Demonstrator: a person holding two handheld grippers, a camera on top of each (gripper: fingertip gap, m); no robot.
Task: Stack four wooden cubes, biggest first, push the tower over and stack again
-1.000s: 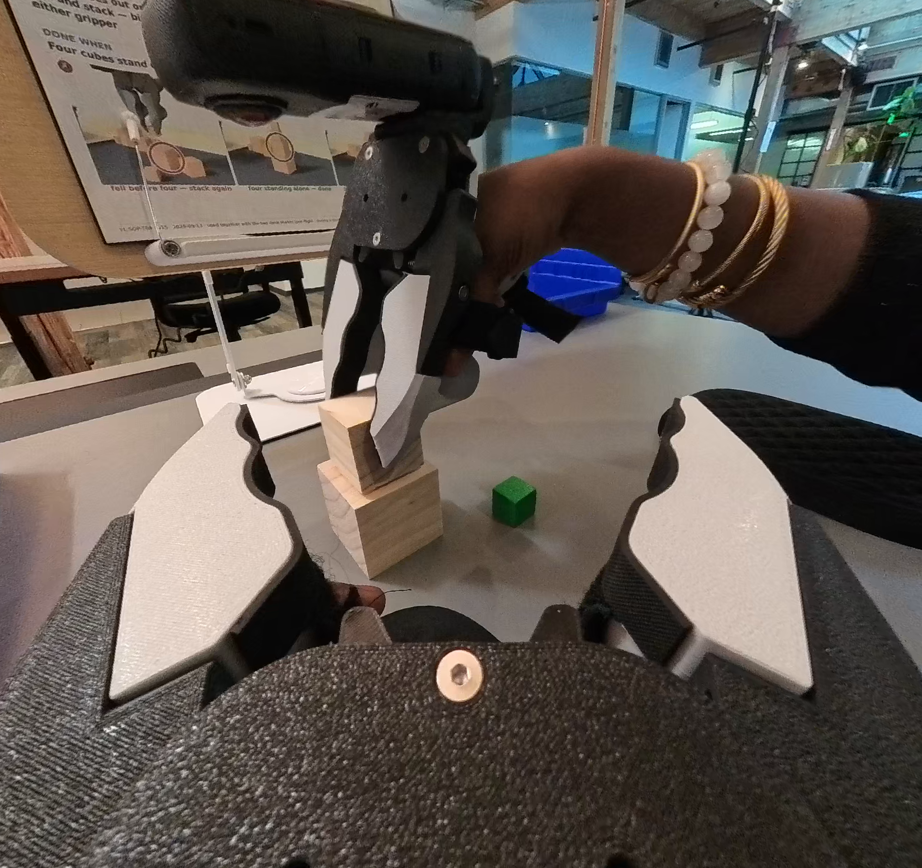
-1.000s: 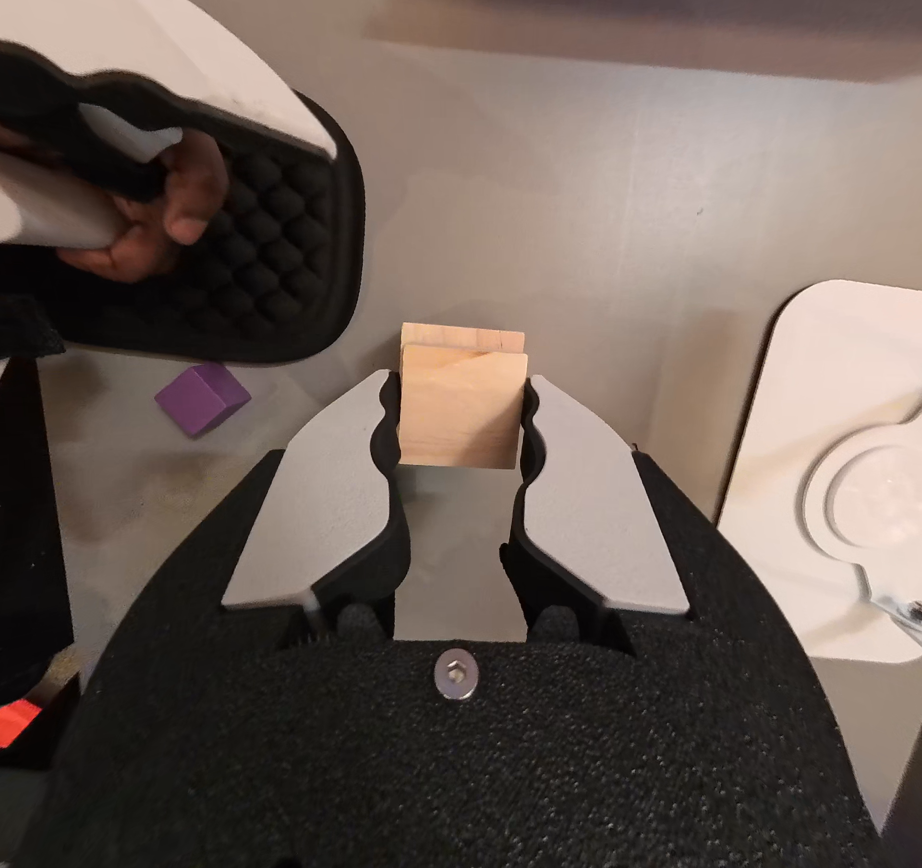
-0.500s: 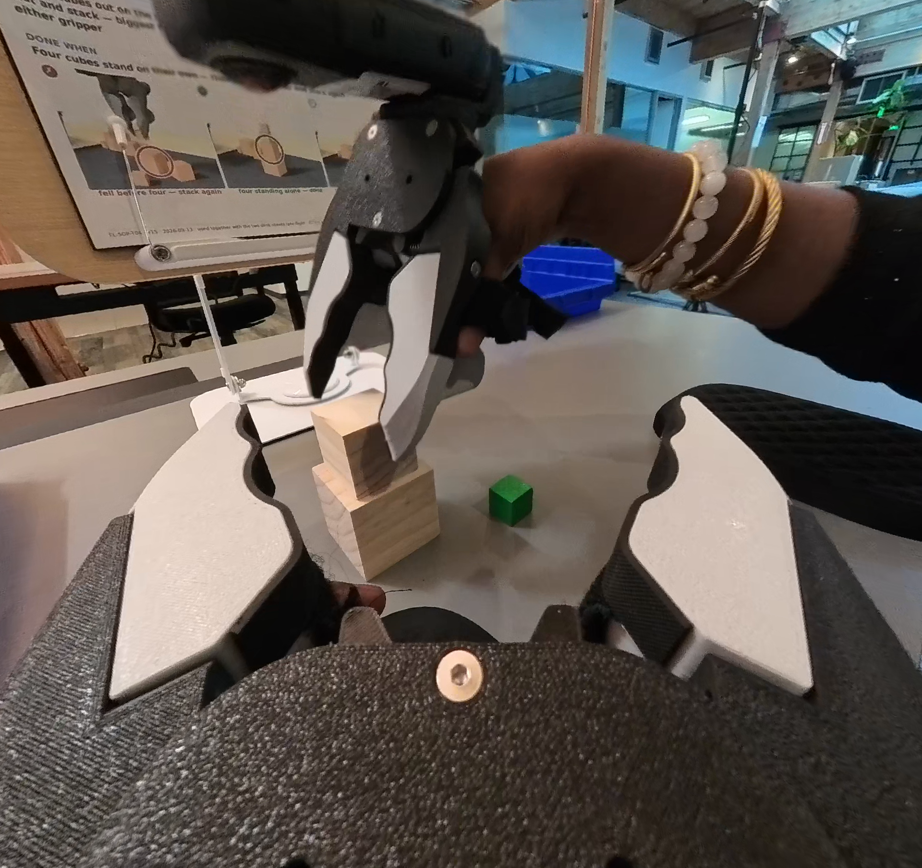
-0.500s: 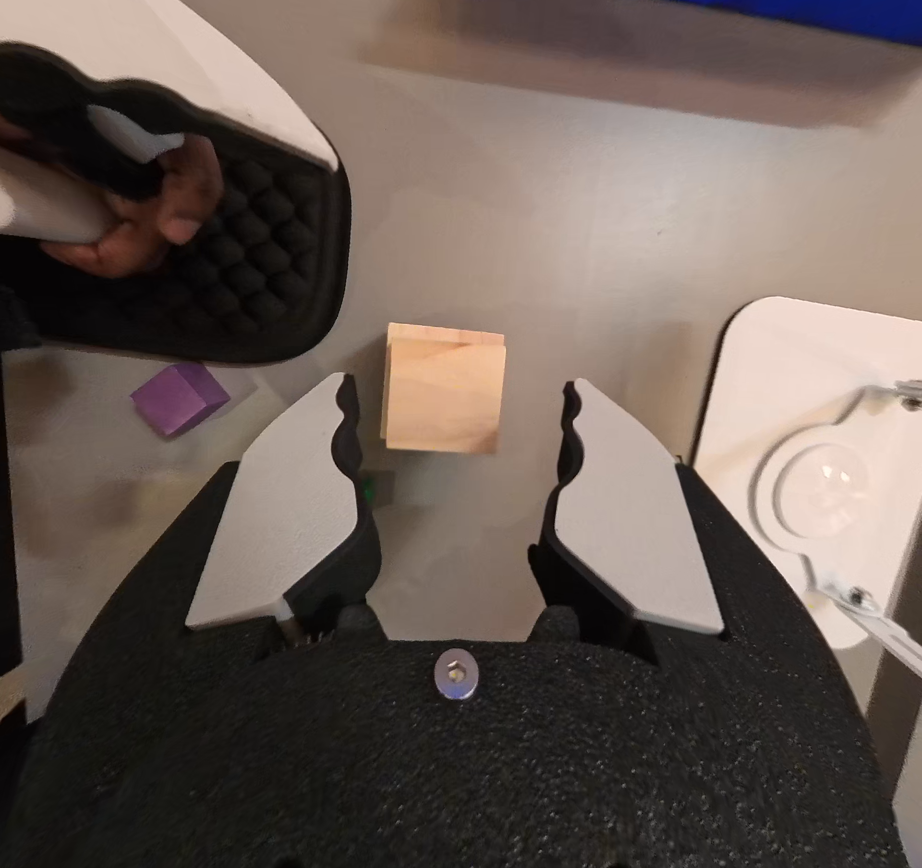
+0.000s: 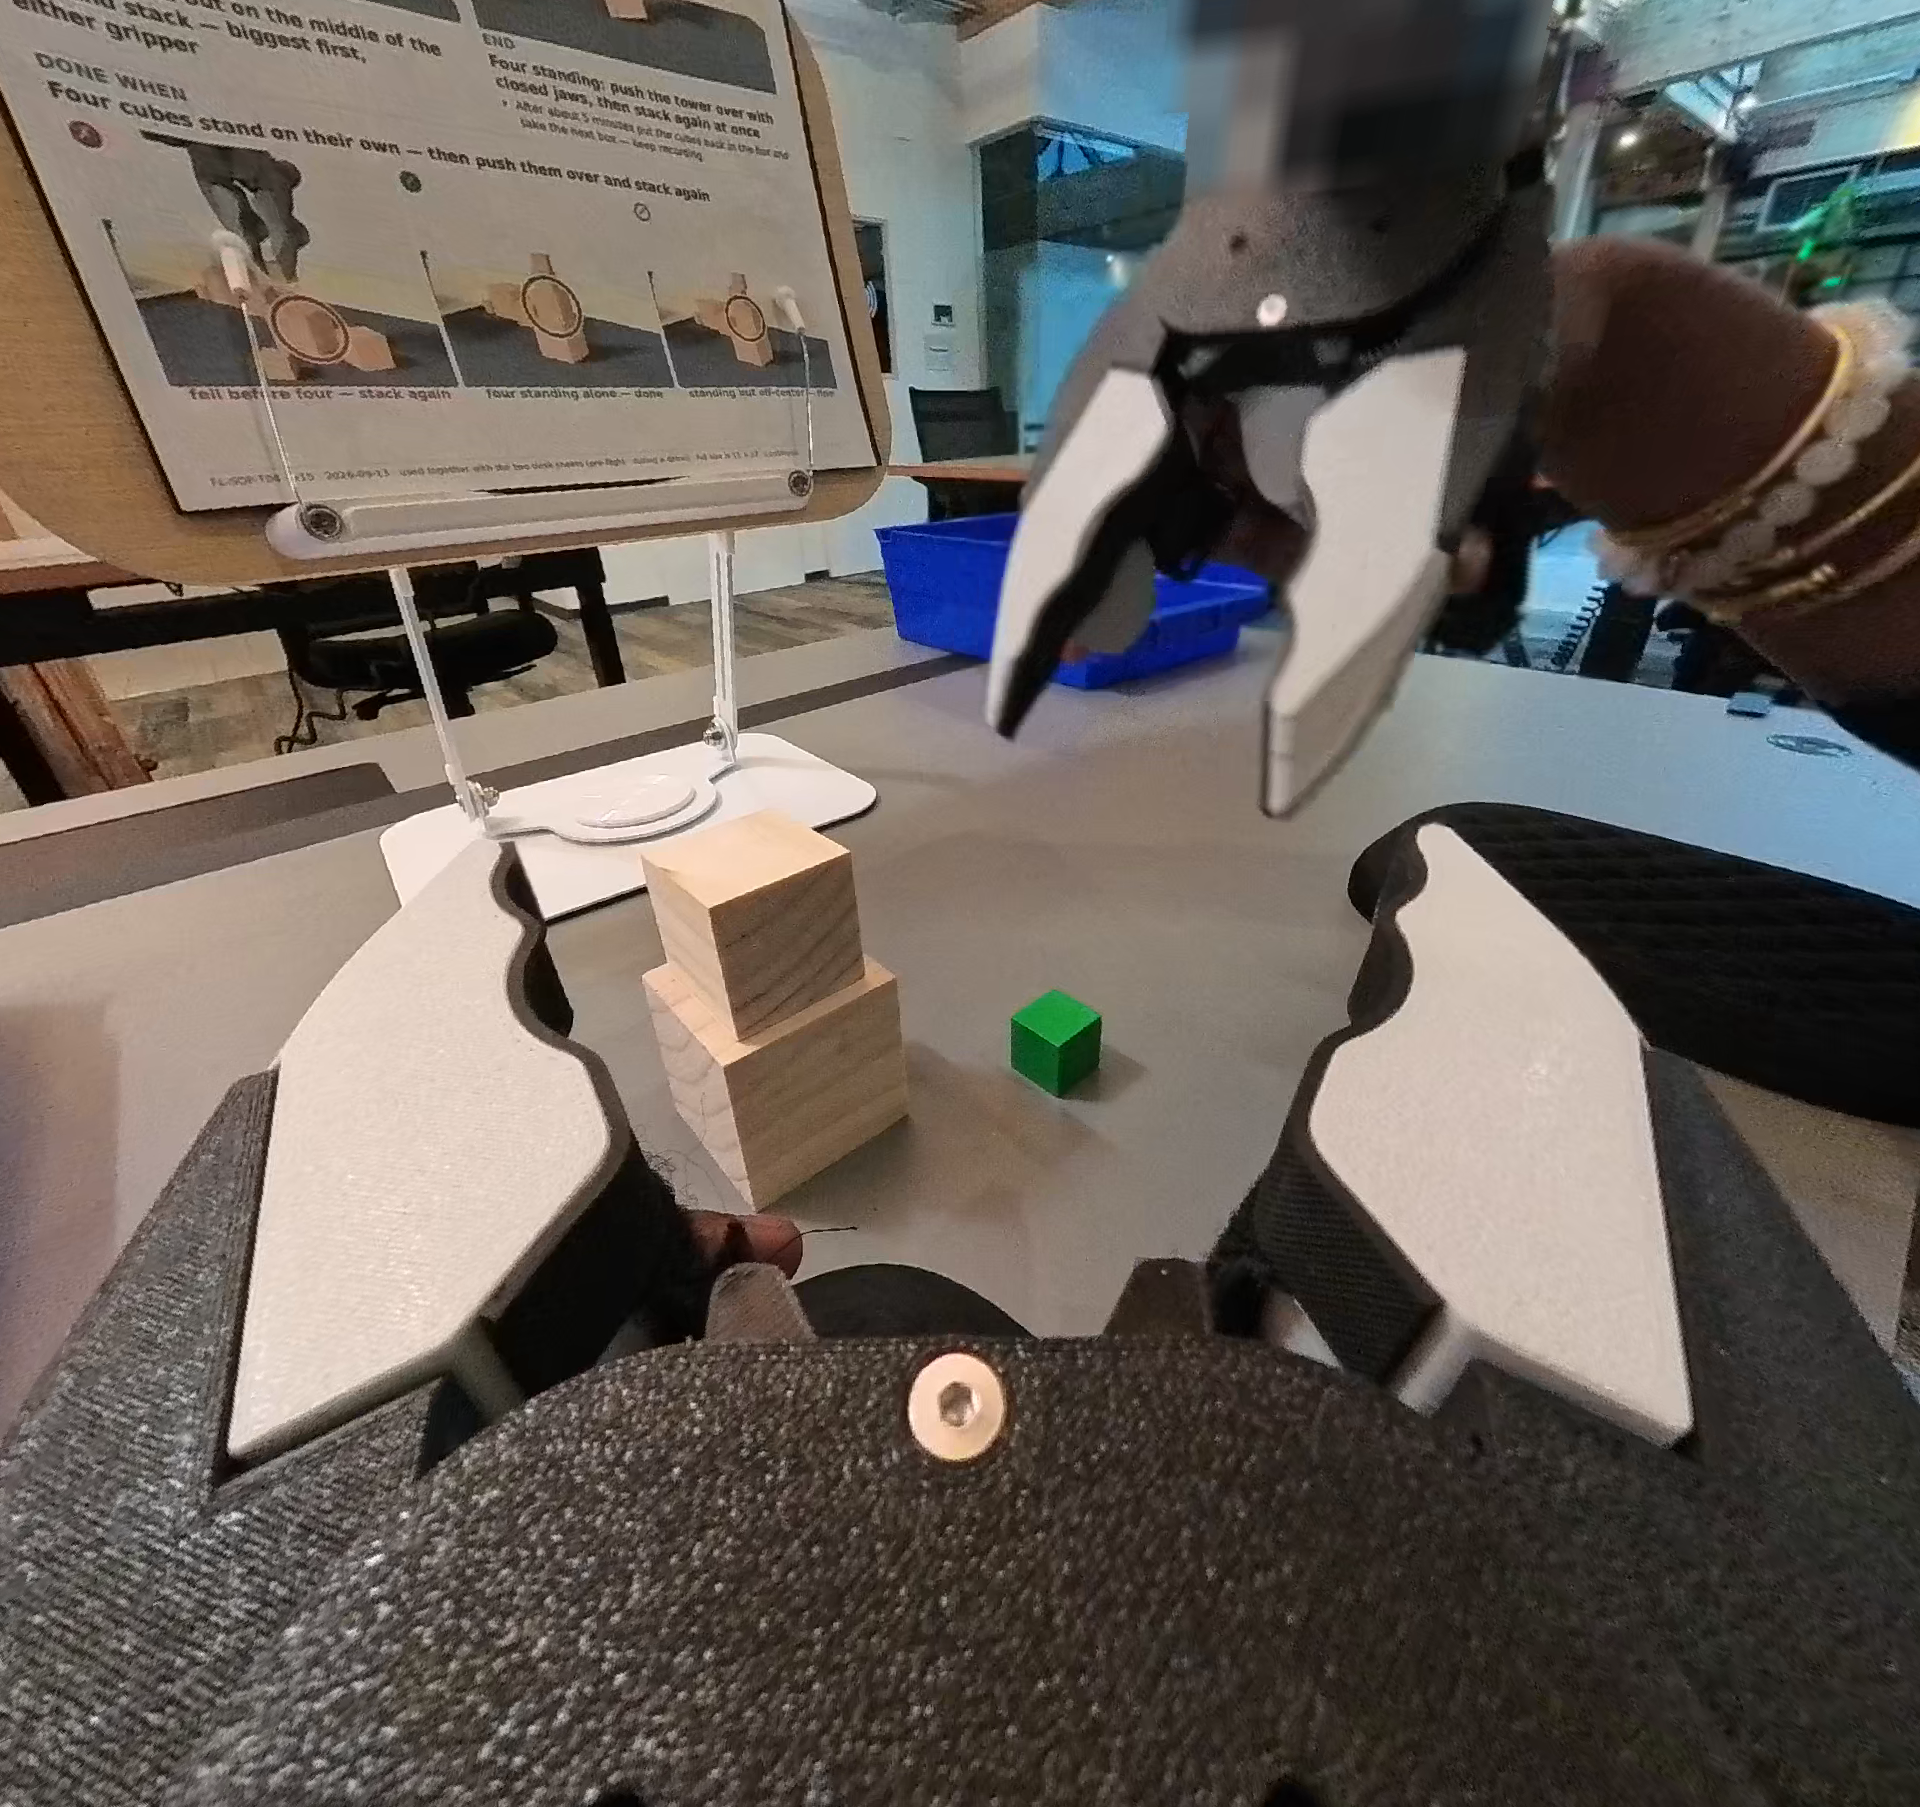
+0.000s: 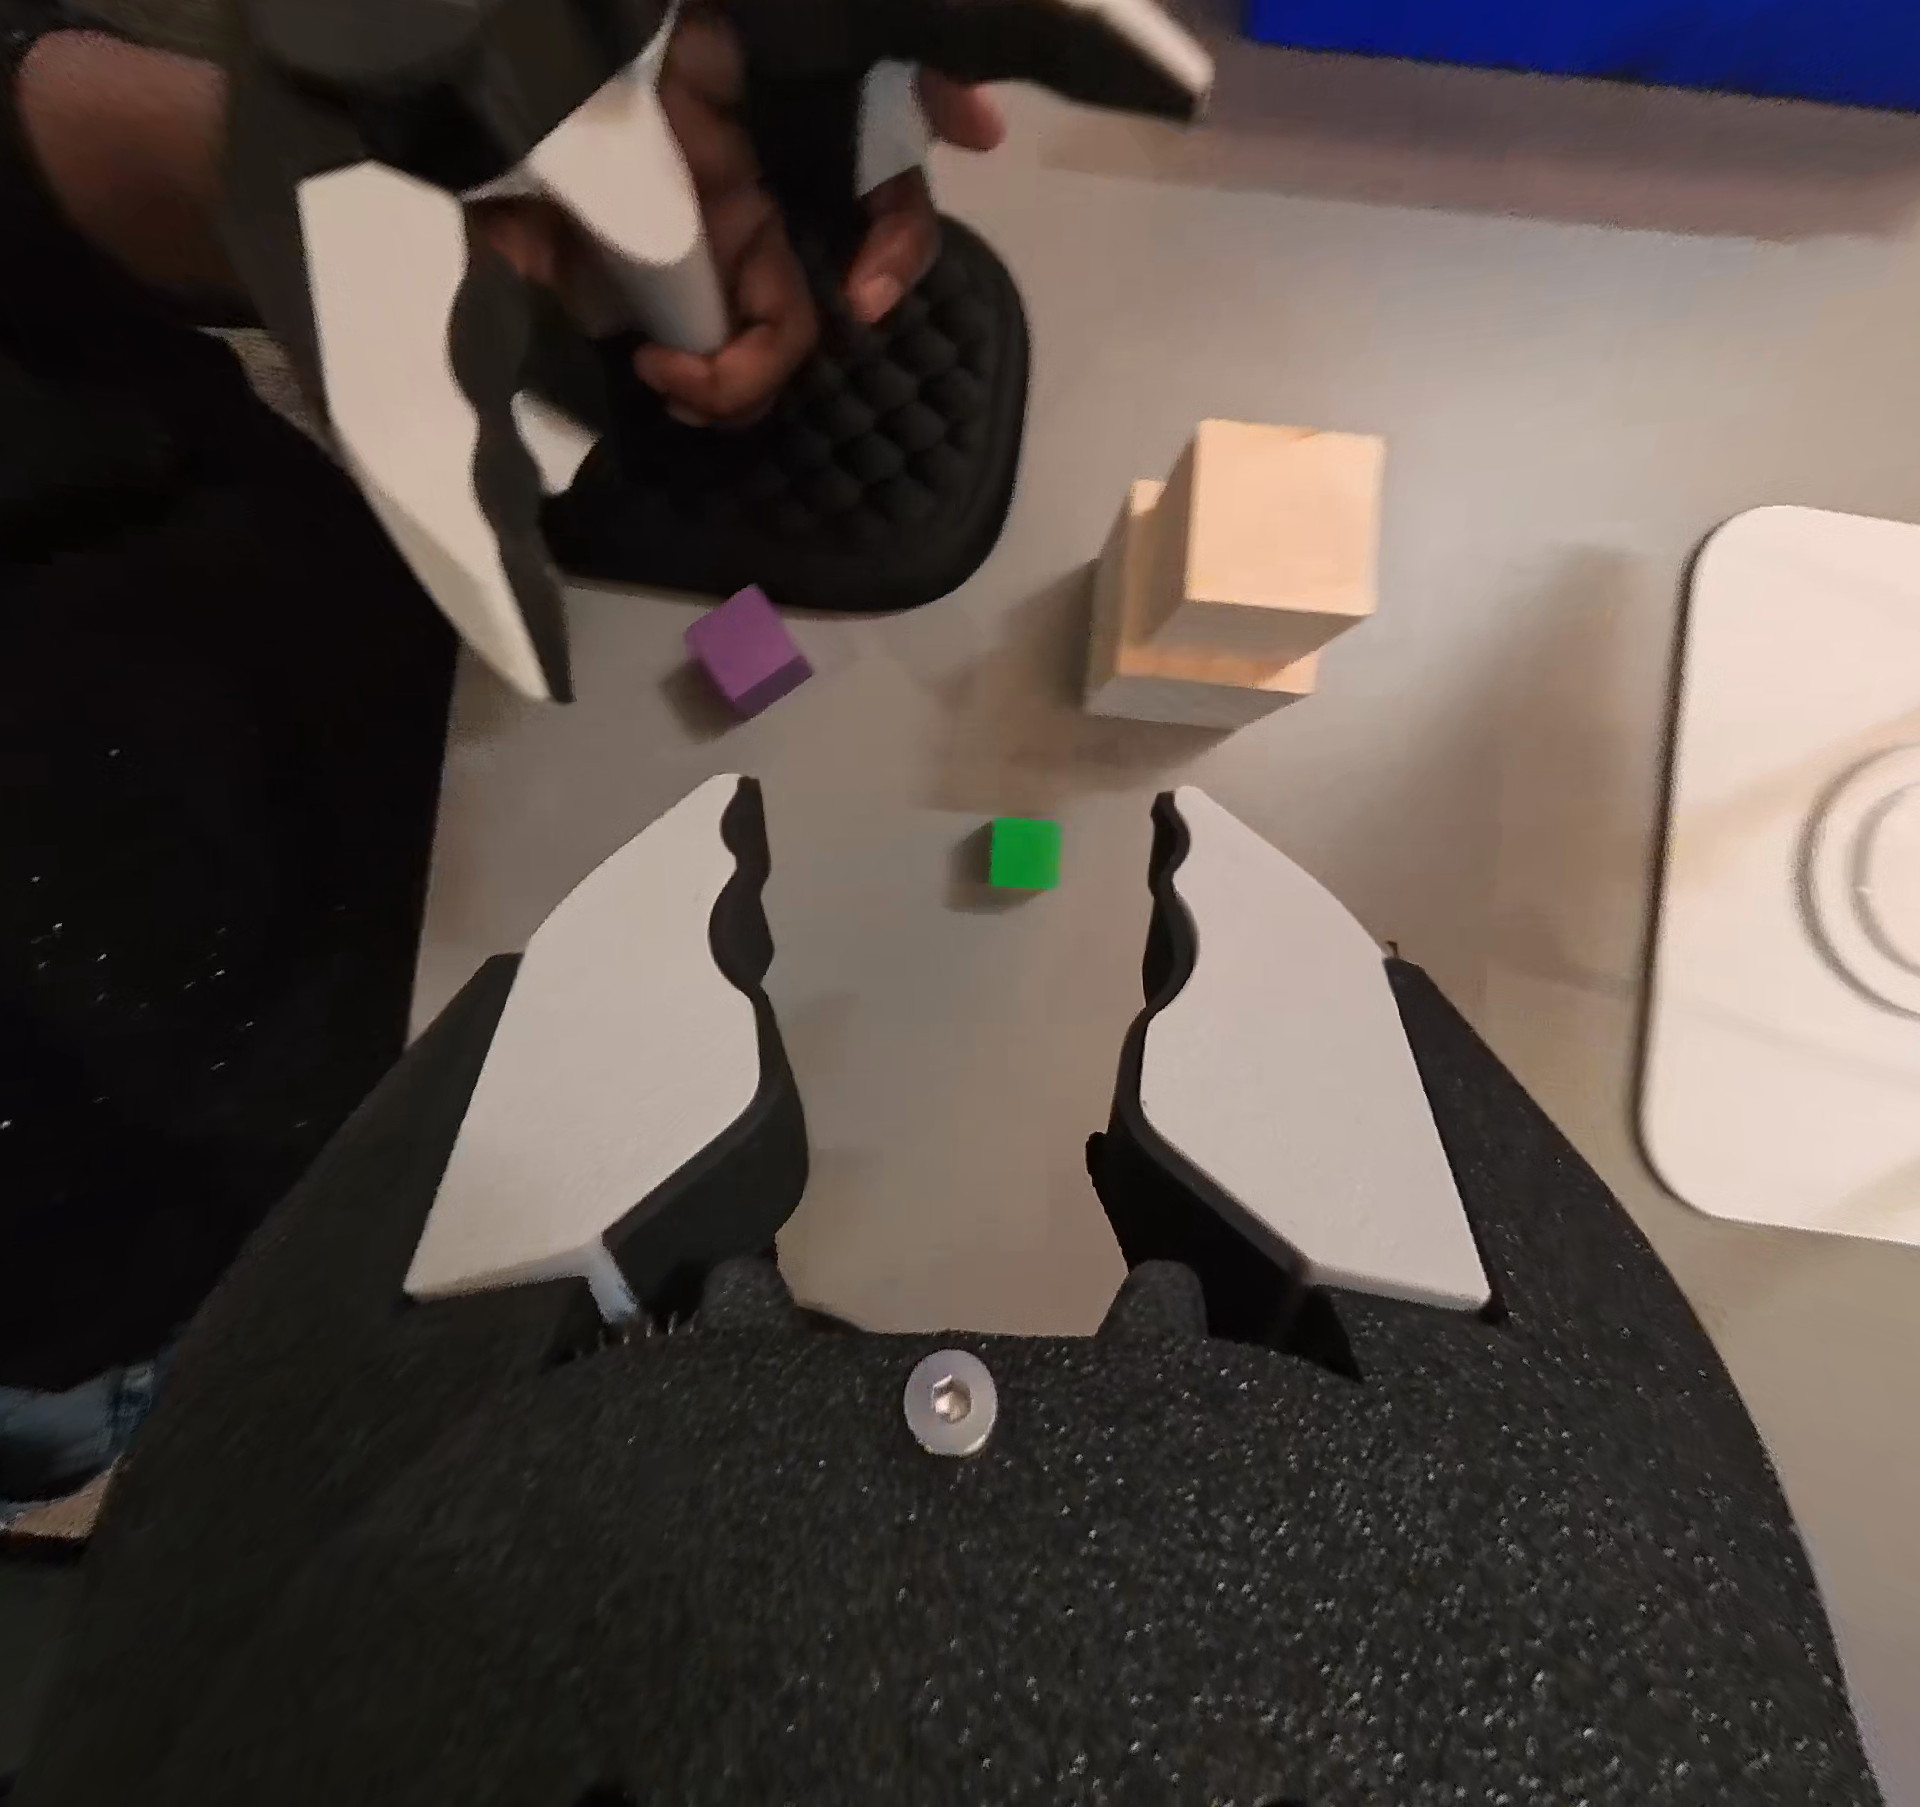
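Note:
A small wooden cube [image 5: 753, 926] rests on a larger wooden cube [image 5: 790, 1082] on the grey table [image 5: 1143, 905], free of both grippers. My left gripper [image 5: 961, 843] is wide open and empty, low over the table, with the stack just inside its left finger. My right gripper [image 5: 1143, 760] hangs open and empty in the air, up and to the right of the stack. In the right wrist view my right gripper [image 6: 956, 793] is open above a small green cube [image 6: 1023, 853], well clear of it. The stack [image 6: 1283, 531] lies beyond, and a purple cube [image 6: 746, 654] to the left.
A green cube [image 5: 1055, 1042] sits right of the stack. A black padded rest [image 5: 1662, 947] lies at right. A white stand base [image 5: 727, 801] holding an instruction board [image 5: 416, 199] stands behind the stack. A blue bin [image 5: 945, 573] is farther back.
My right gripper opened and let go of the small wooden cube on top of the larger one, then rose and drew away to the right. The left gripper stayed open and still.

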